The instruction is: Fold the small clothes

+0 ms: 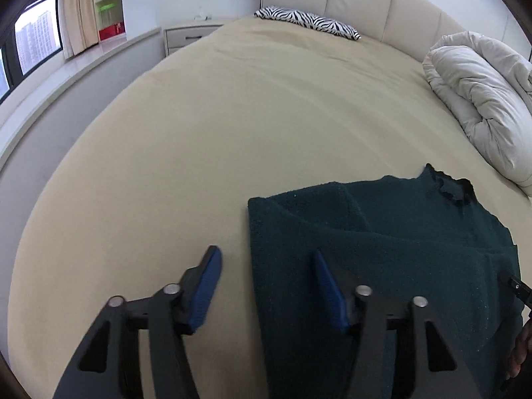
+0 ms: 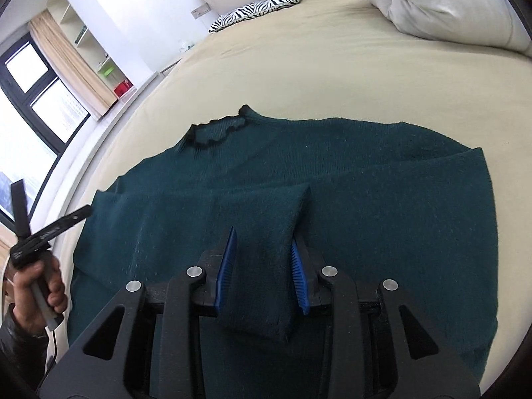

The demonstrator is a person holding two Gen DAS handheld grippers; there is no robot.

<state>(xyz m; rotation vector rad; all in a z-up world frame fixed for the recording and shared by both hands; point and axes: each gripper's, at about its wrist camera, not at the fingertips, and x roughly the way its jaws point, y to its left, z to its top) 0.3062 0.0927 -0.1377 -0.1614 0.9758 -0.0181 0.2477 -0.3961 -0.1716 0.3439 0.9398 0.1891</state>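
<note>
A dark green knit sweater (image 2: 349, 179) with a black frilled collar (image 2: 216, 133) lies flat on the beige bed (image 2: 332, 66). Its sleeves are folded in across the body. My right gripper (image 2: 262, 249) is open, and the folded sleeve (image 2: 266, 232) lies between its blue pads without being pinched. In the left wrist view the sweater (image 1: 382, 232) lies at the lower right. My left gripper (image 1: 266, 266) is open and empty, straddling the sweater's left folded edge just above the sheet. The left gripper also shows at the left edge of the right wrist view (image 2: 50, 219), held in a hand.
A rolled white duvet (image 1: 482, 99) lies at the bed's right side. A zebra-print pillow (image 1: 309, 23) rests by the padded headboard (image 1: 365, 0). A nightstand (image 1: 186, 35), window ledge (image 1: 66, 76) and window stand to the left.
</note>
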